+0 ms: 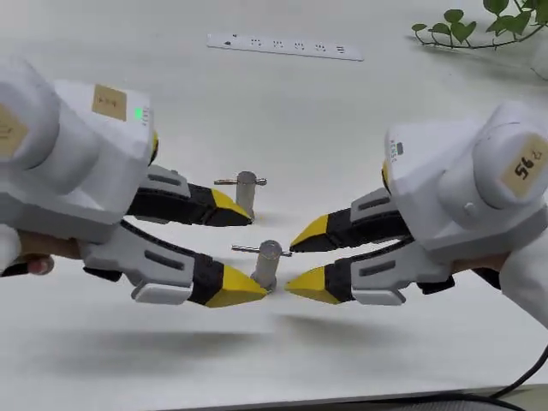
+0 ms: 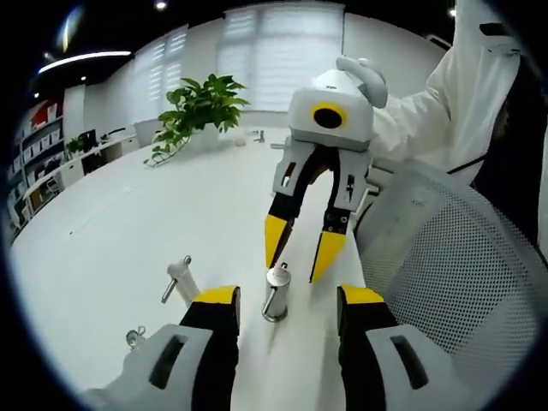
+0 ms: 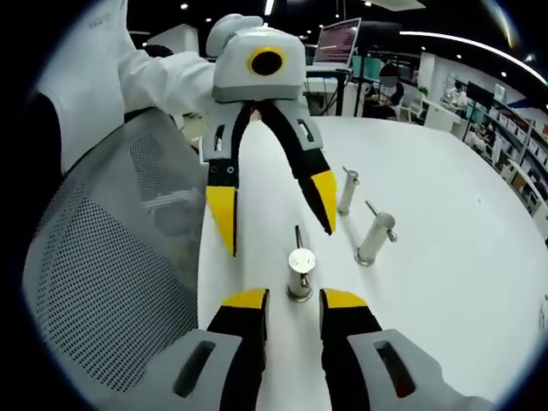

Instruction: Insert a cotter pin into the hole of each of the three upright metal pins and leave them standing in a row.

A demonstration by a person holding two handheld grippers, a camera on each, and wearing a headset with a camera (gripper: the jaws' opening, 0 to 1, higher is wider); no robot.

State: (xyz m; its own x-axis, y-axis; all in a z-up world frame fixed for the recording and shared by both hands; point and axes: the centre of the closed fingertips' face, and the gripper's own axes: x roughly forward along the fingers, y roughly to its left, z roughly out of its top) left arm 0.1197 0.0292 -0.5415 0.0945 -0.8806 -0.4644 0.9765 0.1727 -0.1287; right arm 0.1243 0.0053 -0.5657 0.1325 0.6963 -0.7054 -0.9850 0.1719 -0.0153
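Left hand-held gripper [image 1: 240, 248]: jaws spread wide, holding nothing, reaching in from the left on either side of the near metal pin.
Right hand-held gripper [image 1: 298, 264]: jaws spread a little less, also empty, yellow tips pointing at the same pin from the right.
Near metal pin [image 1: 268, 264]: upright on the bench [image 1: 342, 128], between the two sets of tips (contact with the left gripper's near tip cannot be told).
Cotter pin [image 1: 248, 249]: lies crosswise through the top of the near pin.
Far metal pin [image 1: 247, 193]: upright just behind, with its own second cotter pin [image 1: 224, 181] through it.
Third metal pin [image 3: 348, 193]: upright, beyond the other two in the right gripper view.
Power strip [image 1: 287, 44]: far side of the bench.
Plant [image 1: 479, 21]: far right corner.
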